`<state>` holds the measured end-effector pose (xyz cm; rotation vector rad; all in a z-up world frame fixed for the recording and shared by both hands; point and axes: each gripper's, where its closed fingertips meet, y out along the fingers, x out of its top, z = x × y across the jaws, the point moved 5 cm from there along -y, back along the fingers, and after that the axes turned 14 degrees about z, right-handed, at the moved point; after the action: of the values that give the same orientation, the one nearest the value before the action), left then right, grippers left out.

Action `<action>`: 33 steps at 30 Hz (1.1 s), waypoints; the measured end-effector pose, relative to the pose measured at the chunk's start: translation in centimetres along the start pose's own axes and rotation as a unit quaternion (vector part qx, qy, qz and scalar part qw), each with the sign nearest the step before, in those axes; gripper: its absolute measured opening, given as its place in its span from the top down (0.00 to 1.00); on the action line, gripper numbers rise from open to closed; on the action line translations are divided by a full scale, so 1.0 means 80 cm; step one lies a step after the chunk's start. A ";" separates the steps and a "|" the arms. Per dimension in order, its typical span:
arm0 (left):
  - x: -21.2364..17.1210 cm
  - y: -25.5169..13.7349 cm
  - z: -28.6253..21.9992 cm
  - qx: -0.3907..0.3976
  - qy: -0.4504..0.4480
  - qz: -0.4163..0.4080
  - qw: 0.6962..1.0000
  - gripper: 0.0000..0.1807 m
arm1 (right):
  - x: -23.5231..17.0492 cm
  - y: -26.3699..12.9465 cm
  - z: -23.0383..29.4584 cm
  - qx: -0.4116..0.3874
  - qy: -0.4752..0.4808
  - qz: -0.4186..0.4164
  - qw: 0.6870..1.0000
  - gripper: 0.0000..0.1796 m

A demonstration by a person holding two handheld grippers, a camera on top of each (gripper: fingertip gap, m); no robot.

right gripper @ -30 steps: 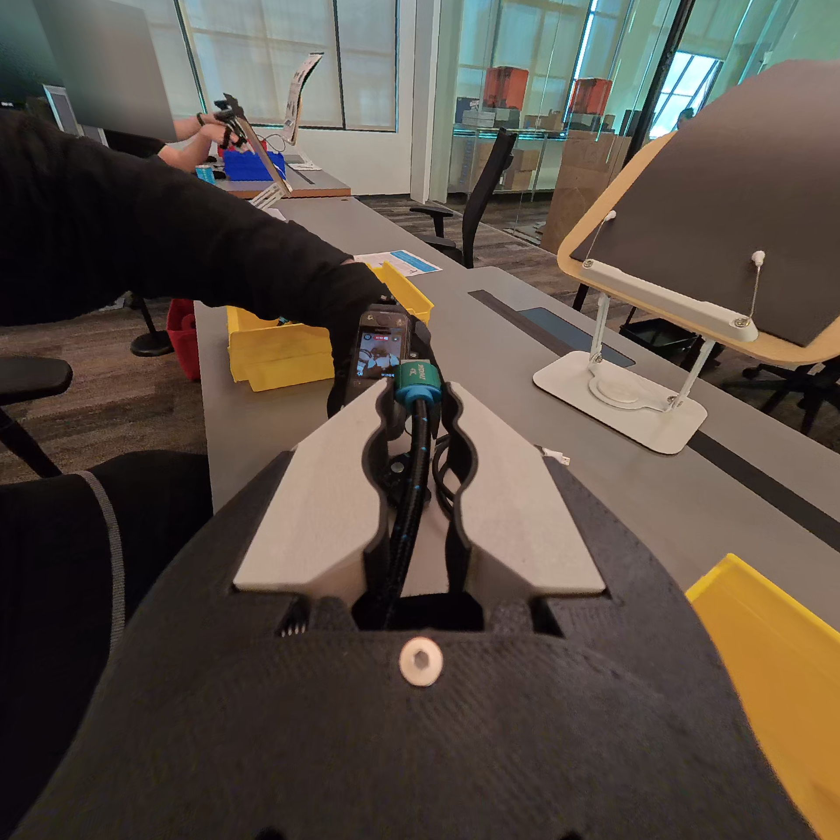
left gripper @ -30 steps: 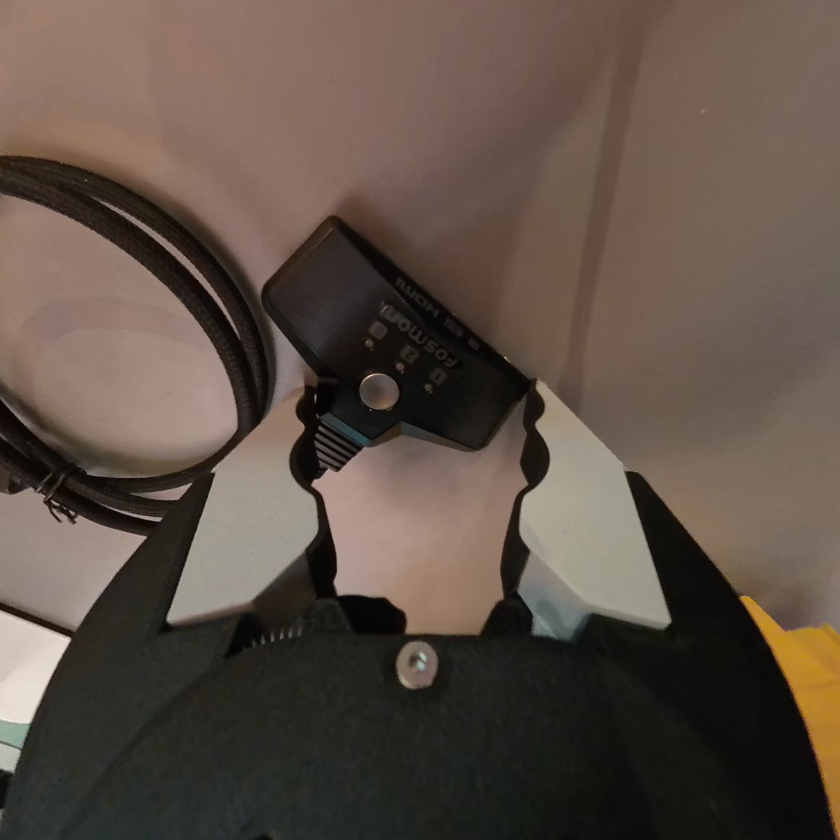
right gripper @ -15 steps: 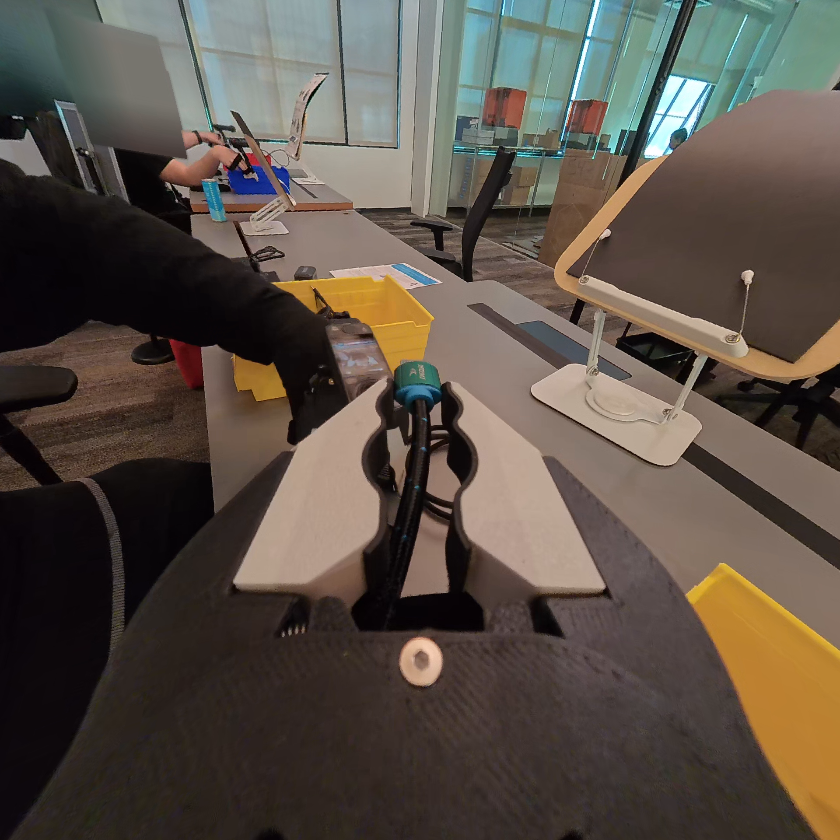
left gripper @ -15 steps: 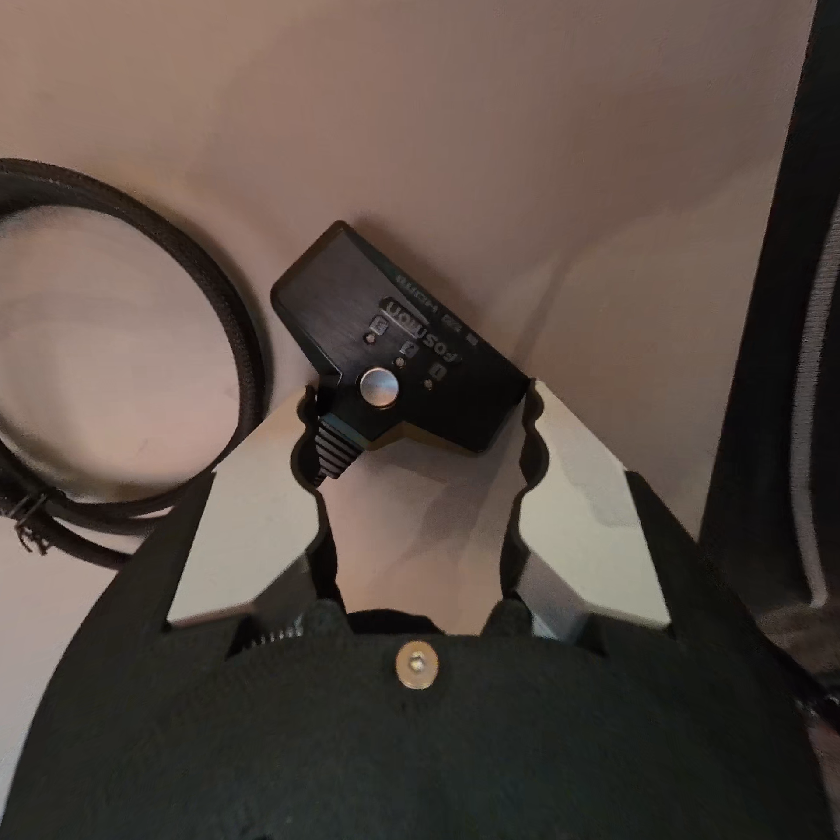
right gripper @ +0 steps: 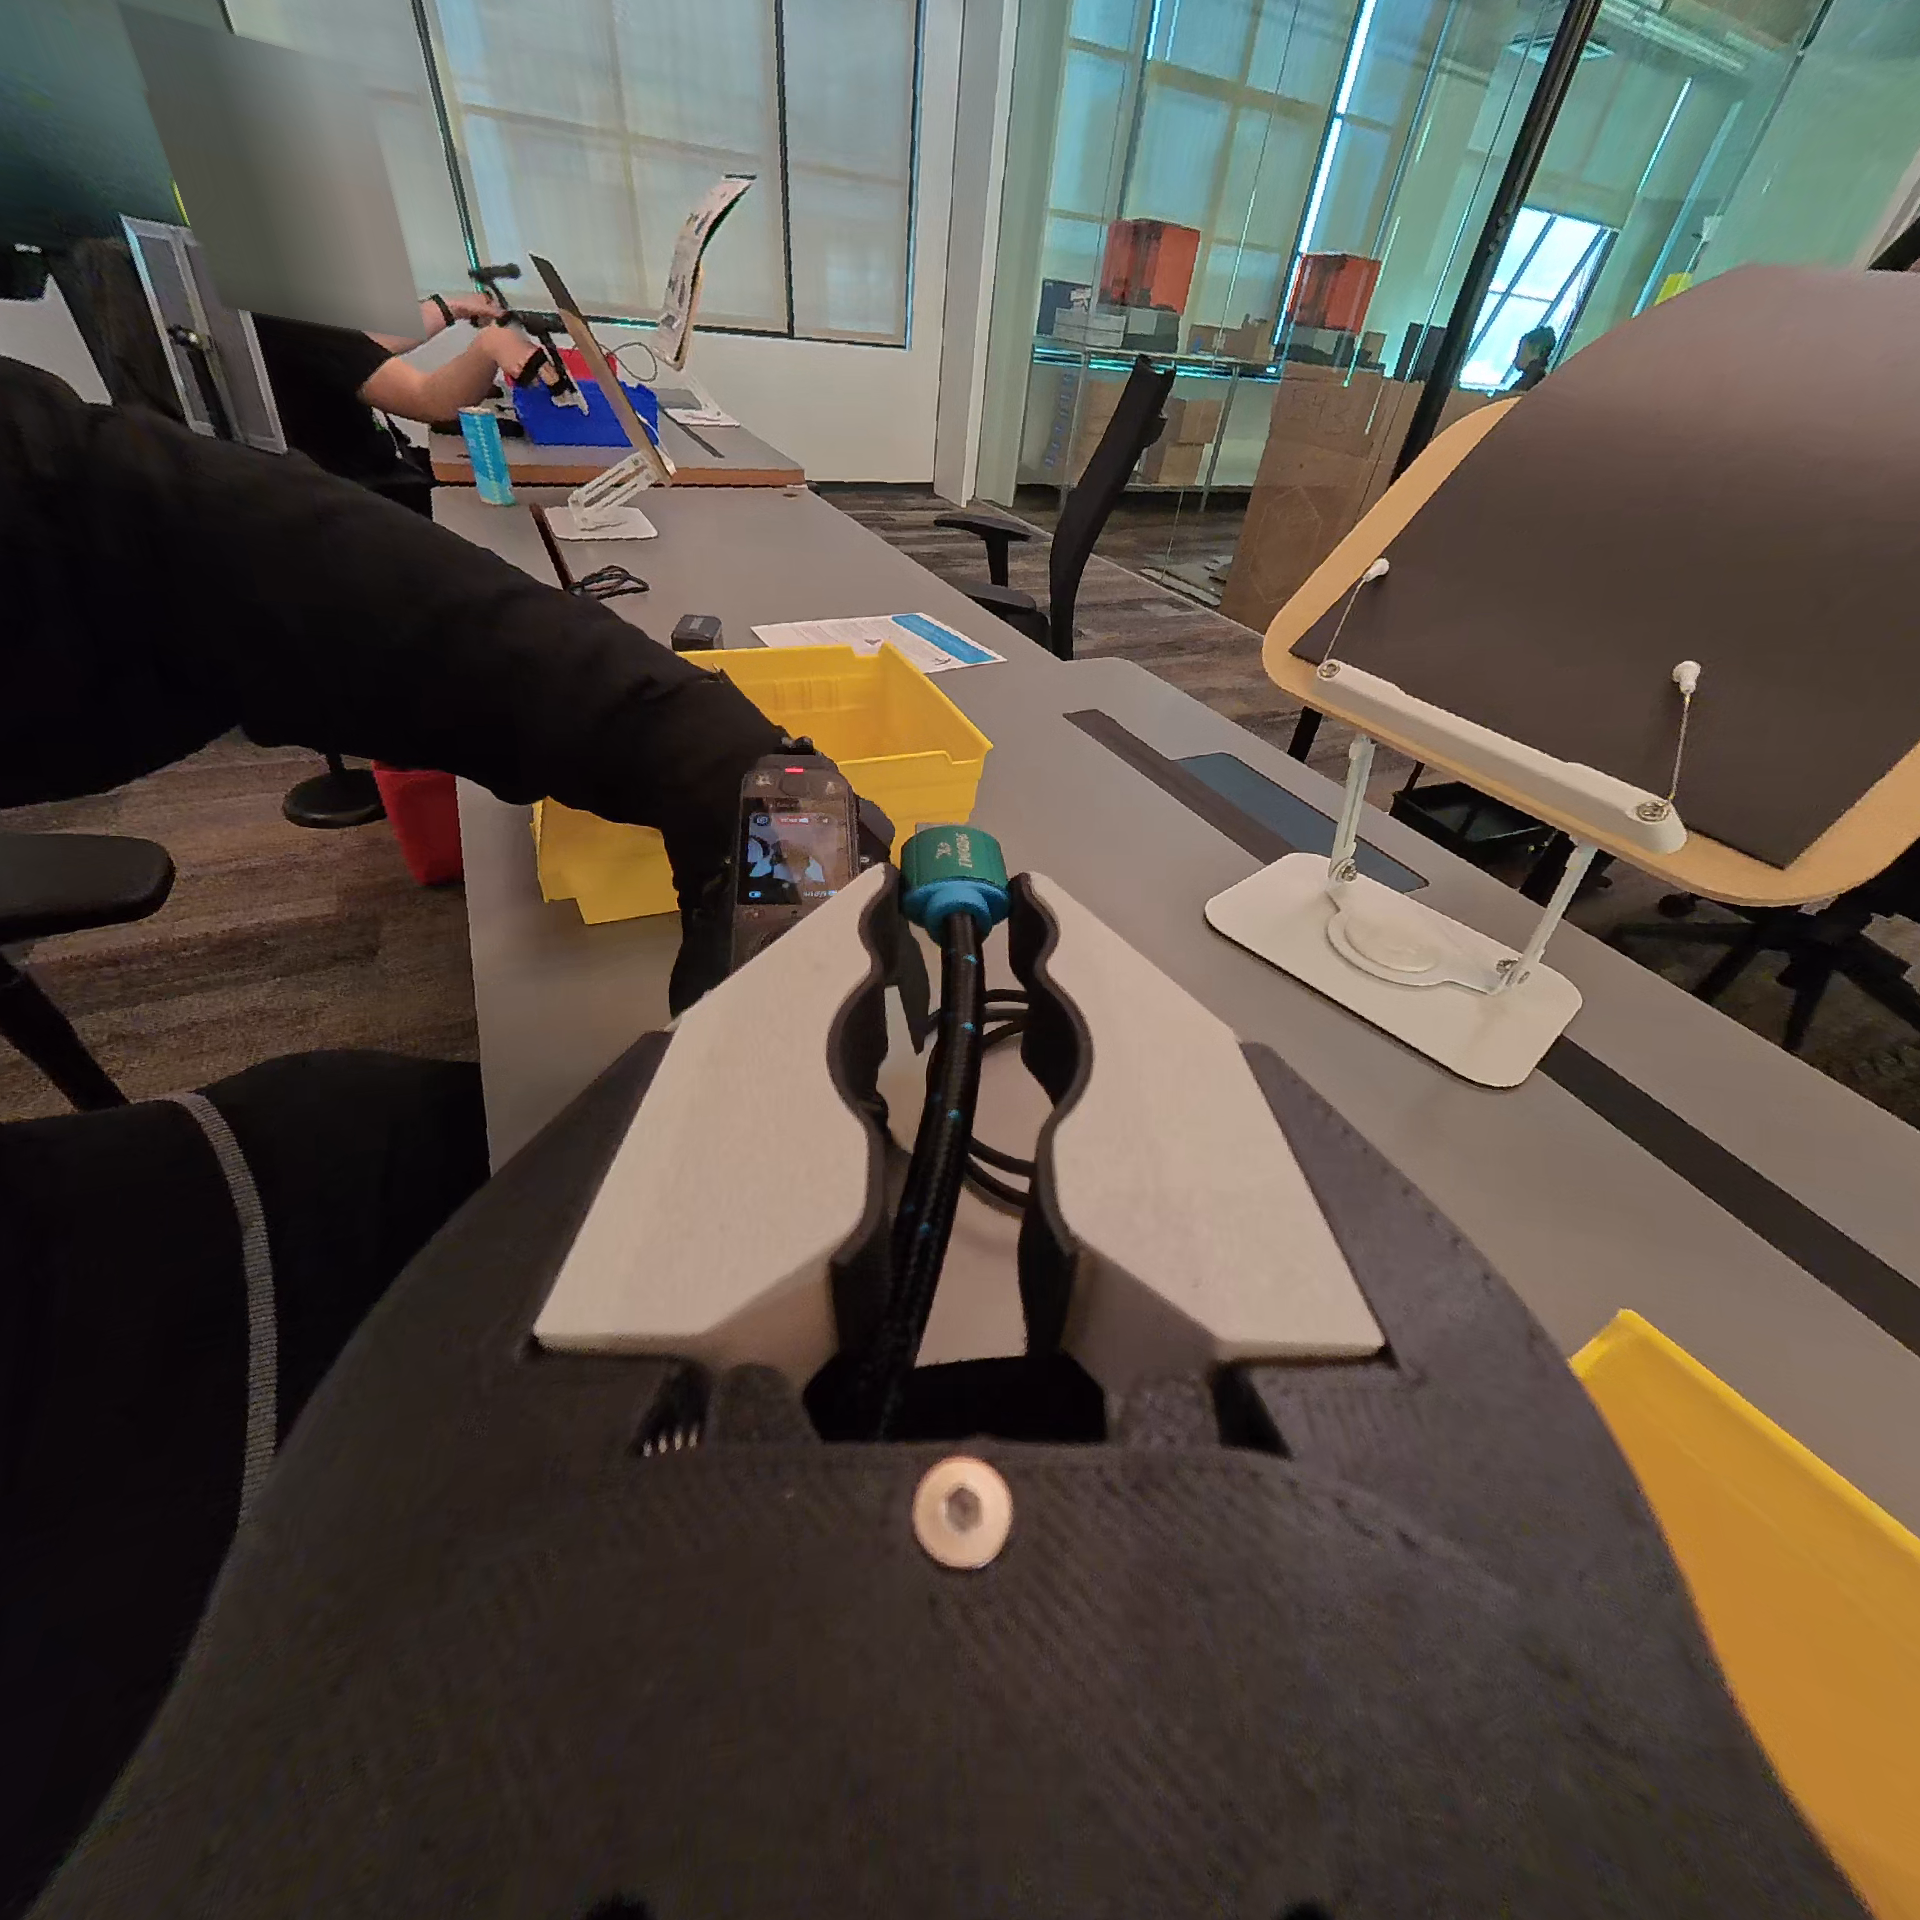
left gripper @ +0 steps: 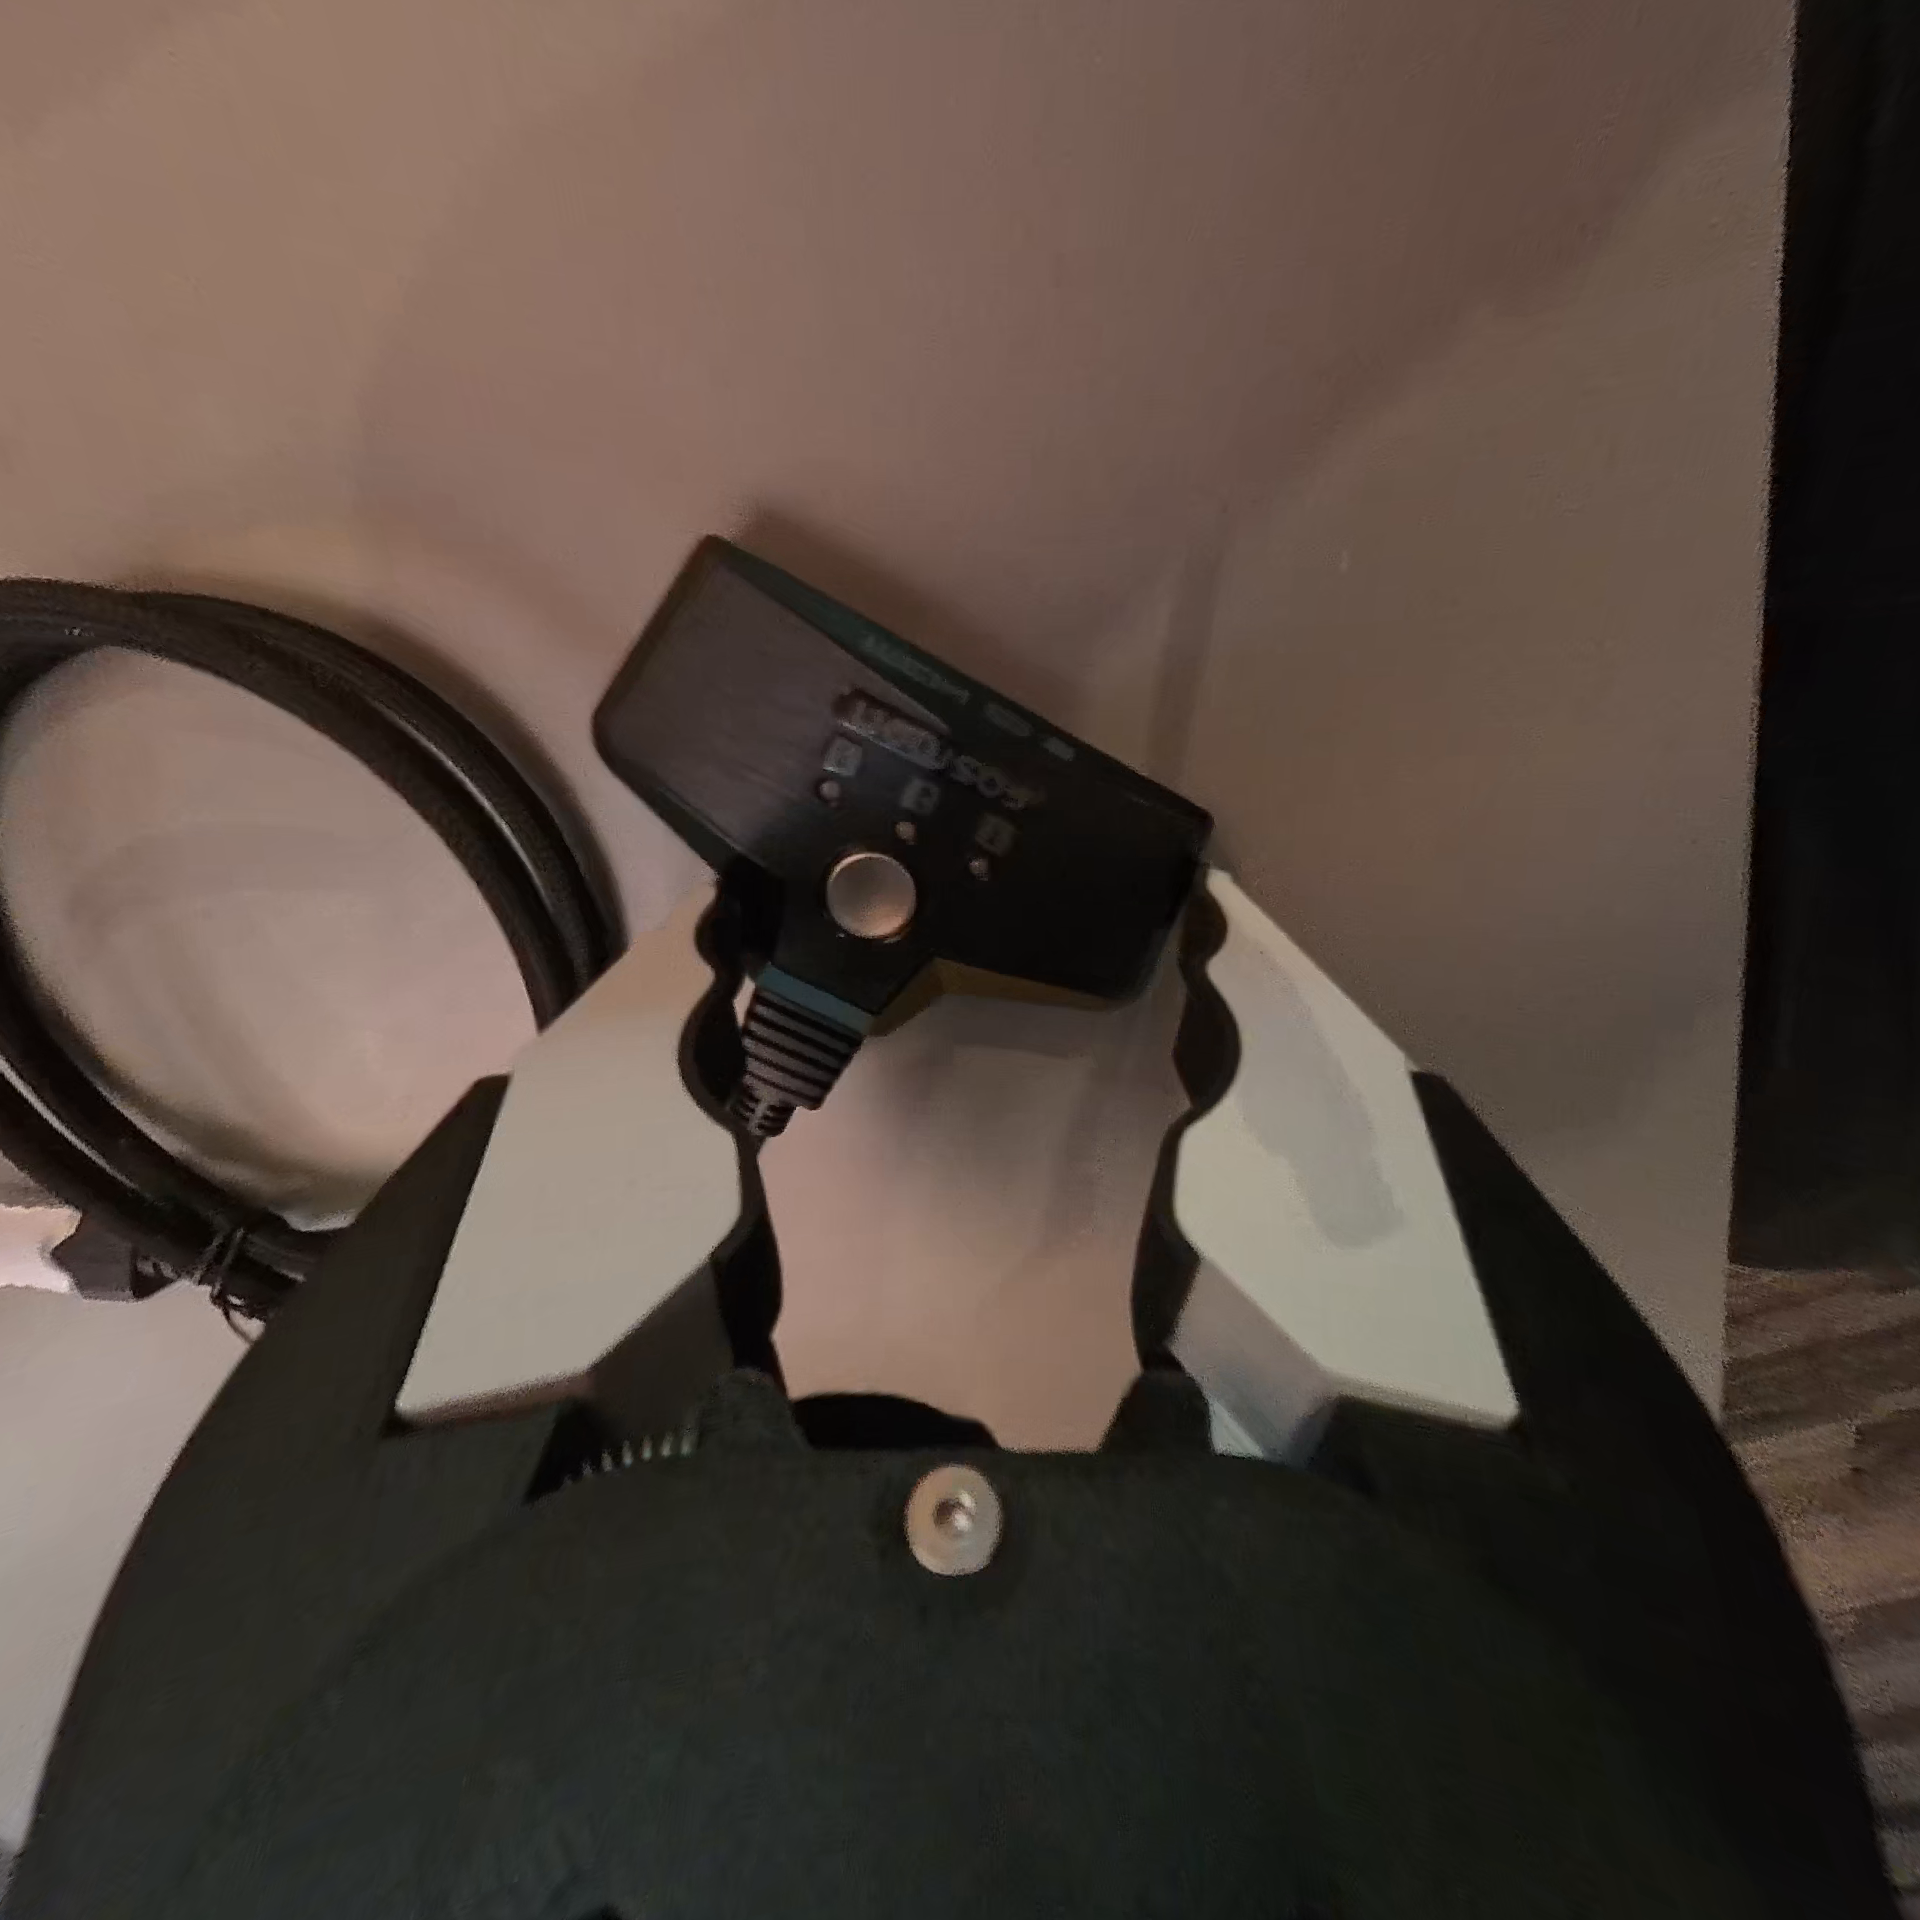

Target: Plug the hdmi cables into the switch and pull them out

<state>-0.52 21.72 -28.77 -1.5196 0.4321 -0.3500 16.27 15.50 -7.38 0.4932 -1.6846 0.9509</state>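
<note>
In the left wrist view my left gripper (left gripper: 956, 904) is shut on the black HDMI switch (left gripper: 748, 717), gripping its two side edges with the jaws wide. The switch has a round silver button (left gripper: 871, 896) and a ribbed cable stub (left gripper: 795, 1039) next to my left finger. It hangs above a pale table surface (left gripper: 1039, 312). In the right wrist view my right gripper (right gripper: 953, 894) is shut on a black braided HDMI cable (right gripper: 951, 1049), just behind its teal plug (right gripper: 951, 857), which points forward. The left gripper's camera body (right gripper: 795, 862) and a black sleeve (right gripper: 416, 644) are just left of the plug.
A coiled black braided cable (left gripper: 416, 748) lies left of the switch. On the grey table (right gripper: 1195, 1195) are a yellow bin (right gripper: 894, 727) ahead, another yellow bin (right gripper: 1766, 1558) at the near right, and a tilted dark board on a white stand (right gripper: 1392, 966). Another person works at a far desk. Left tips to right tips: about 30 centimetres.
The left gripper has swung with the switch in it, and the switch has turned slightly in the jaws. The right gripper keeps its hold on the cable; the left arm has drawn slightly leftward.
</note>
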 end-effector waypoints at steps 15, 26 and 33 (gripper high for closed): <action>-0.010 -0.028 0.006 -0.011 -0.076 -0.088 0.993 0.55 | -0.004 0.018 0.007 0.009 -0.007 0.012 1.000 0.90; -0.053 -0.110 0.033 0.015 -0.131 -0.157 0.979 0.55 | -0.023 0.093 0.024 0.008 0.003 0.033 0.999 0.90; -0.073 -0.143 0.037 0.027 -0.145 -0.179 0.973 0.55 | -0.037 0.122 0.027 -0.009 0.006 0.028 1.000 0.90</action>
<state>-3.63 26.82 -17.03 -1.5644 -0.0856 -0.4081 8.83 19.15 -13.66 0.4281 -1.7021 0.9760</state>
